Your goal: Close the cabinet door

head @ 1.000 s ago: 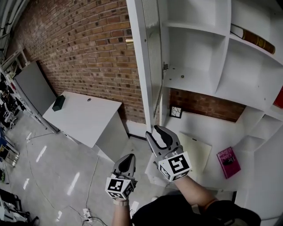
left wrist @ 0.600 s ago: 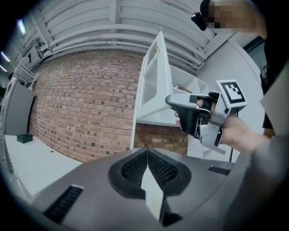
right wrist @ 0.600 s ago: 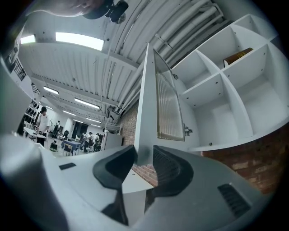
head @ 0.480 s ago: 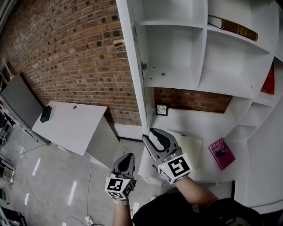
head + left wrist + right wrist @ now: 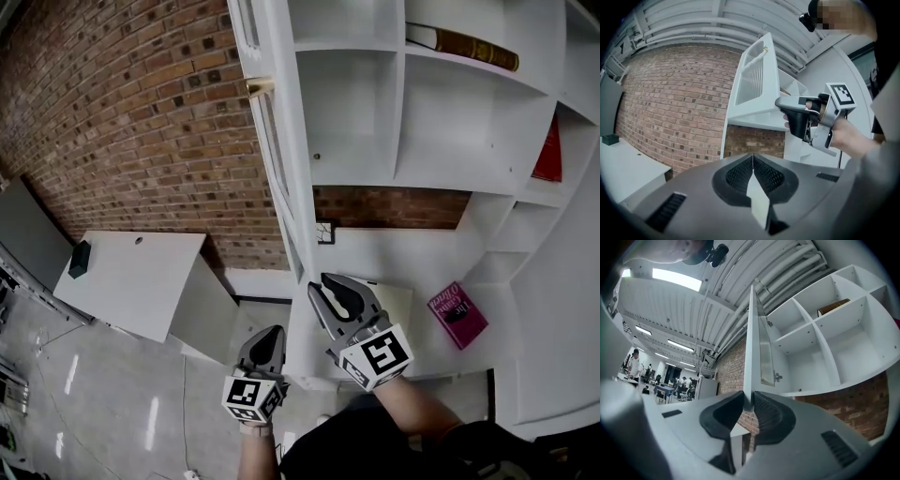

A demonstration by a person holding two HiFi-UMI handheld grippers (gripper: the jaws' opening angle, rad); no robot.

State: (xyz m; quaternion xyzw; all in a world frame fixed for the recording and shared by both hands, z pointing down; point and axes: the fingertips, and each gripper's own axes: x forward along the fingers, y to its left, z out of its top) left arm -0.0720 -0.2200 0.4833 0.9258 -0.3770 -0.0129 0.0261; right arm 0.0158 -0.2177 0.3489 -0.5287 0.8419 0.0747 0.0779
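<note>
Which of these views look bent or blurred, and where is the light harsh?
Right gripper view: strong fisheye, so the cabinet door and shelves bow, and the ceiling light glares. Left gripper view: the same round, dark-cornered distortion, and the brick wall curves. Head view: even light, sharp, no glare, only splayed cabinet lines.

Top of cabinet door point(image 5: 272, 159) off-frame

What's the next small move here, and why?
Probably swing the right gripper toward the cabinet shelves. Its jaws have just been closing on the edge of the cabinet door, which sits between them and stands well open.
</note>
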